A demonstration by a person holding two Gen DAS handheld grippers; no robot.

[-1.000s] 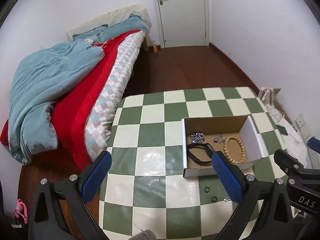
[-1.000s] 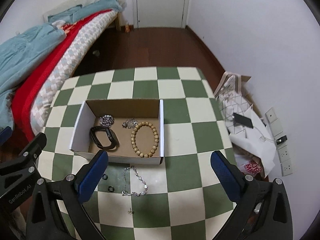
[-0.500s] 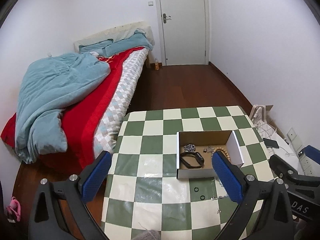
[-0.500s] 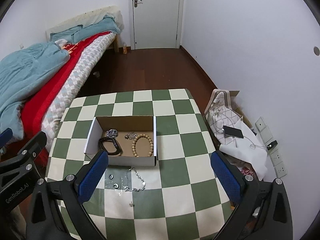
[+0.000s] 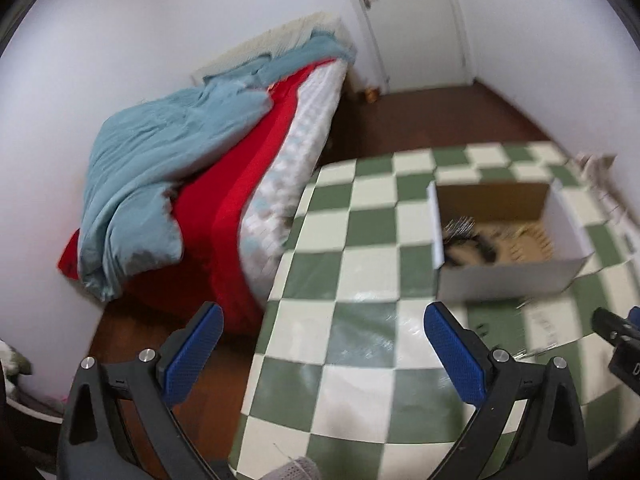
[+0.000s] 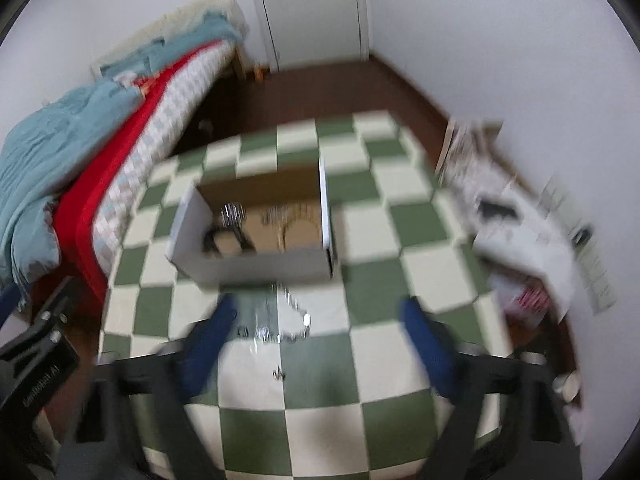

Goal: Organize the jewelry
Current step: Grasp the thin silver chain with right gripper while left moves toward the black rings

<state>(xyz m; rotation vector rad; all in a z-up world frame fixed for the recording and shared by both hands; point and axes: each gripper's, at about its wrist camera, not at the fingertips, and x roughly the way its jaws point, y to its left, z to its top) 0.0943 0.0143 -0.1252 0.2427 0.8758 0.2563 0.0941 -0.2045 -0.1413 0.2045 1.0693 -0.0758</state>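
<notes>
Downward tilts the right claw (image 6: 316, 336), closing above the chain (image 6: 284, 320).

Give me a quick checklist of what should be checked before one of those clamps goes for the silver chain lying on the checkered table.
1. Chain out on the table, in front of the box: ok.
2. Right gripper empty: ok. Its jaws are closing with nothing between them.
3. Right gripper lined up with the chain: ok, roughly; the chain lies just ahead, between the blue fingers.
4. Left gripper empty and open: ok.
5. Room in the box for the chain: ok; bare cardboard shows between the pieces inside.
6. Sharp view of the small loose pieces near the chain: not ok, the picture is blurred.
</notes>
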